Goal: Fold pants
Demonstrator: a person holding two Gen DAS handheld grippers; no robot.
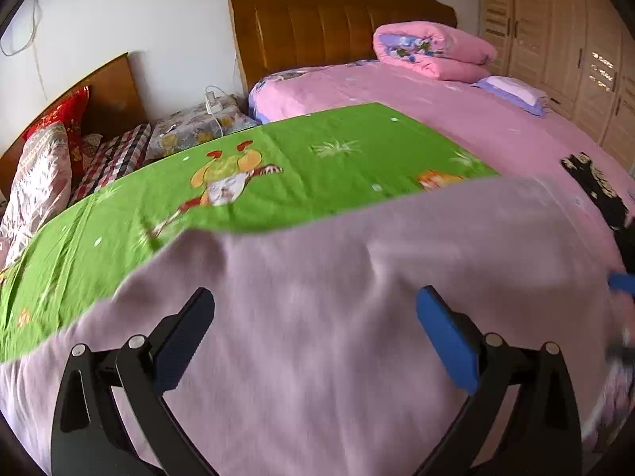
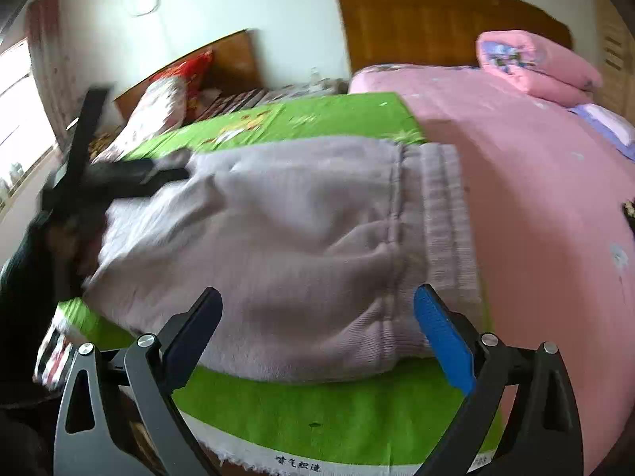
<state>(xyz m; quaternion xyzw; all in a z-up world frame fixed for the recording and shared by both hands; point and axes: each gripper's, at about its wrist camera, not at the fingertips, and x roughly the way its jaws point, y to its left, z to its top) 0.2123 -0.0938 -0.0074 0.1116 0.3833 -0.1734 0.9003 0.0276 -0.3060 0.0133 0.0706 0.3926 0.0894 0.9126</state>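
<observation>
Pants (image 2: pixel 285 246), one pair in soft lilac knit with a ribbed waistband, lie bunched on a green cartoon-printed cloth (image 2: pixel 329 416) spread over the bed; in the right wrist view they fill the middle of the frame, waistband toward the right. In the left wrist view the same lilac fabric (image 1: pixel 337 297) covers the whole lower half of the frame.

Two tongs are in use. The left tongs (image 1: pixel 315 333) stand wide apart just above the fabric, gripping nothing. The right tongs (image 2: pixel 317 329) are also spread wide, with the near edge of the pants between and beyond their tips; whether they touch it cannot be told.

One pink bedsheet (image 1: pixel 436 111) covers the bed, and one folded pink quilt (image 1: pixel 432 49) sits at the upper right before one brown wooden headboard (image 1: pixel 337 20). A second, smaller bed with one red pillow (image 1: pixel 63 115) lies at the upper left. Pale wooden wardrobe doors (image 1: pixel 555 39) line the right edge.

The green cloth's white hem (image 2: pixel 297 464) runs along the bottom of the right wrist view. Bare pink sheet stretches to the right of the pants.
</observation>
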